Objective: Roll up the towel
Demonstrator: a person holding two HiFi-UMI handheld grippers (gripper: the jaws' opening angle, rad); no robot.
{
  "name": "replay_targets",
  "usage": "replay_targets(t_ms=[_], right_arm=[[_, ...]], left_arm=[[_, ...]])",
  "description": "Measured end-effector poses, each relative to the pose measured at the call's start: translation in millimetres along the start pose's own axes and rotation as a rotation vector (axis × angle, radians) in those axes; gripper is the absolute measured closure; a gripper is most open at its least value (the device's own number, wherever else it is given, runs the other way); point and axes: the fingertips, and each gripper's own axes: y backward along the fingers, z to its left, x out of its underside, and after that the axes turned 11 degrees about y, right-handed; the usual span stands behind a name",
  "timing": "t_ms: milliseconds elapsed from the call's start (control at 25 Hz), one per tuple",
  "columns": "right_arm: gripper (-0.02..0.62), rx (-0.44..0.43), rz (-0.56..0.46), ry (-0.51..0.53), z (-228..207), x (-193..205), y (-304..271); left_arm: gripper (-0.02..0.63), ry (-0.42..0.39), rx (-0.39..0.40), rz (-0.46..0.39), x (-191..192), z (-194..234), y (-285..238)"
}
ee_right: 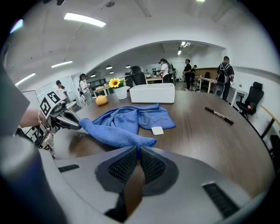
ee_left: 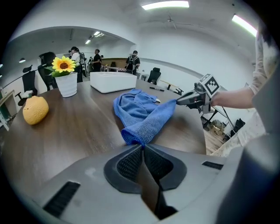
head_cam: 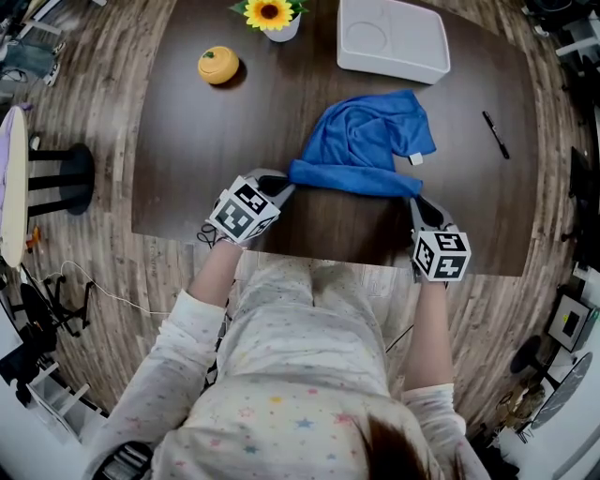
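Left gripper (ee_left: 143, 146): jaws squeezed together on the near left end of the blue towel (head_cam: 366, 141), with only a thin pinch of cloth between the pads. Right gripper (ee_right: 138, 151): same, jaws closed on the near right end, with the cloth caught at the tips. Both grippers angle down toward the table (head_cam: 187, 169).

The towel sits on the dark wooden table close to my edge, a bit right of centre. Its near edge is gathered into a thick band that runs straight from one gripper to the other. The rest is bunched in loose folds behind that band, on the side away from me. A small white tag (head_cam: 415, 159) sticks out at the towel's right side, lying on the tabletop.

A white tub (head_cam: 392, 39) sits beyond the towel at the far edge, apart from it. To the tub's left is a sunflower (head_cam: 269, 12) in a white pot (head_cam: 280, 31), and further left an orange fruit (head_cam: 218, 66). A black pen (head_cam: 496, 134) lies to the right of the towel, well apart. People (ee_right: 188, 68) stand in the background of the room.
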Motion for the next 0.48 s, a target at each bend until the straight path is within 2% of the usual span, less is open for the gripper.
replay_targets(t_ms=[480], right_arm=[[0.572,-0.070,-0.015,0.050,34.3,35.1,37.4]], left_arm=[[0.578,0.135,-0.038,-0.034,51.0,-41.1,21.0]])
